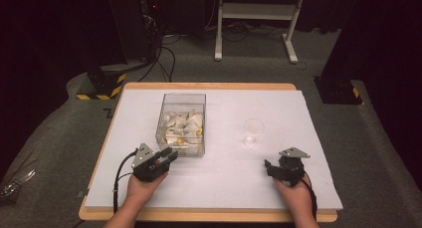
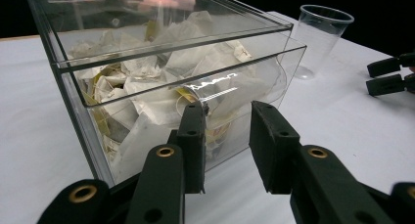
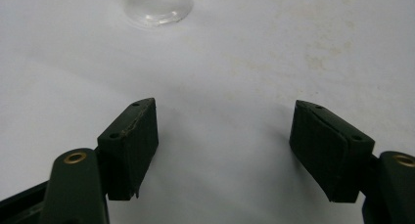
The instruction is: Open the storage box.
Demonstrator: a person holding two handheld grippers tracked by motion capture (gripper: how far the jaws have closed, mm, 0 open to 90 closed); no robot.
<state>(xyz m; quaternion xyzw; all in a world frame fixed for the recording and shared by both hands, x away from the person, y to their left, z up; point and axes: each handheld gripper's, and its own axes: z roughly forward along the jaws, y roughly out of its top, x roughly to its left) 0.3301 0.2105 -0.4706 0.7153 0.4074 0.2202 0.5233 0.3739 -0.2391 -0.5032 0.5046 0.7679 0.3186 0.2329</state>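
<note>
Reaching into the clear box [image 2: 166, 82], just ahead of the left gripper [image 2: 227, 126], calls for lifting its narrow, empty fingers [image 2: 192, 136] over the near wall first. The box holds crumpled white sachets [image 2: 147, 97]. The right gripper [image 3: 225, 136] rests wide and empty; the clear cup [image 1: 253, 132] stands beyond it.

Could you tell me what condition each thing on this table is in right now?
Clear box: lidless, upright, partly filled with white paper packets.
Plastic cup: upright, empty.
Left gripper: jaws narrowly apart, holding nothing, close to the box.
Right gripper: jaws wide open, empty, over bare table.
</note>
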